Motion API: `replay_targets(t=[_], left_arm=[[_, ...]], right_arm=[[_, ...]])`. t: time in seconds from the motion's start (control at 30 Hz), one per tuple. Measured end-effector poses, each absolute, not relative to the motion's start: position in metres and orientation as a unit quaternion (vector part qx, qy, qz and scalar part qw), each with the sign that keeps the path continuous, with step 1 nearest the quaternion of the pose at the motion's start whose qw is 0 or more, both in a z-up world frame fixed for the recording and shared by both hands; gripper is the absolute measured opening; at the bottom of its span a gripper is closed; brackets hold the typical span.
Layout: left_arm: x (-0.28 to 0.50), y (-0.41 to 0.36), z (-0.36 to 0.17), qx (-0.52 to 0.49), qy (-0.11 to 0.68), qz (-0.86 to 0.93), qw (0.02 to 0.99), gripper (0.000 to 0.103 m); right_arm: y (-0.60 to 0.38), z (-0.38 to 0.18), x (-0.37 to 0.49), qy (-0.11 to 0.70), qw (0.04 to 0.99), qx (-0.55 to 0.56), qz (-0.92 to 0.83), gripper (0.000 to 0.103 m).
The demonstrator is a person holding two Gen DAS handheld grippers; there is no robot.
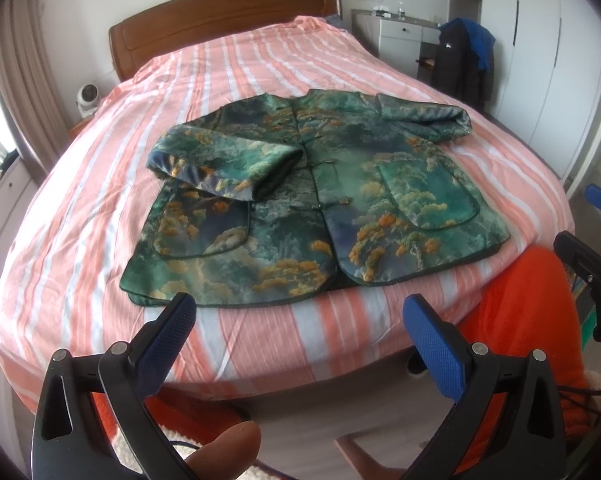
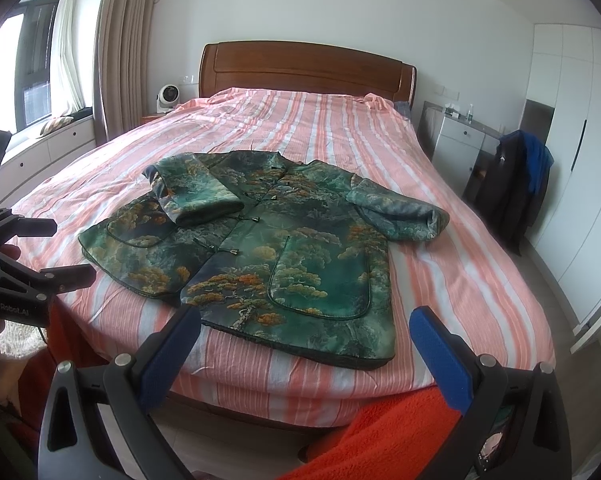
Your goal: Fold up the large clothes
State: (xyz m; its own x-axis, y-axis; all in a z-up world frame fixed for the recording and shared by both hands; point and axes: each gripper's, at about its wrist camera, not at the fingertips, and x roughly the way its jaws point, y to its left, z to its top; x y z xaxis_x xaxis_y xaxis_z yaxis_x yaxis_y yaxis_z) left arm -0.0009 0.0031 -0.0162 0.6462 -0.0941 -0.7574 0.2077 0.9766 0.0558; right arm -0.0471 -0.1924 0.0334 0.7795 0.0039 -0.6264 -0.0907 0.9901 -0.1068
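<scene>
The folded sleeve (image 1: pixel 228 164) hides part of the jacket (image 1: pixel 340 200) front beneath it. Bottles (image 2: pixel 469 111) on the far cabinet (image 2: pixel 460 140) are too small to identify. The bed (image 1: pixel 80 240) foot is cut off.

striped bed (image 2: pixel 340 128) | wooden headboard (image 2: pixel 300 66) | small fan (image 2: pixel 166 98) | dark jacket (image 2: pixel 508 184) on chair

Green printed satin-sheen cloth jacket (image 1: pixel 300 196) centre-frame, on matt pink-striped crinkled cotton bedspread (image 1: pixel 100 220) — glossy brown wooden headboard (image 2: pixel 306 66) at top.

One green patterned jacket (image 1: pixel 312 196), one striped bed (image 1: pixel 100 216), two tools, one small white fan (image 2: pixel 167 98), one headboard (image 2: pixel 300 66)
</scene>
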Motion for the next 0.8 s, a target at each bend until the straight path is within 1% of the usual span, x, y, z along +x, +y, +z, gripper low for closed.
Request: replay_targets(t=[0.8], left_arm=[[0.0010,0.0022,-0.0204,0.069,0.420,-0.085,0.901,0.103]], right_arm=[[-0.1914,0.0327,-0.0468,0.332,0.941,-0.066,0.025,0.103]])
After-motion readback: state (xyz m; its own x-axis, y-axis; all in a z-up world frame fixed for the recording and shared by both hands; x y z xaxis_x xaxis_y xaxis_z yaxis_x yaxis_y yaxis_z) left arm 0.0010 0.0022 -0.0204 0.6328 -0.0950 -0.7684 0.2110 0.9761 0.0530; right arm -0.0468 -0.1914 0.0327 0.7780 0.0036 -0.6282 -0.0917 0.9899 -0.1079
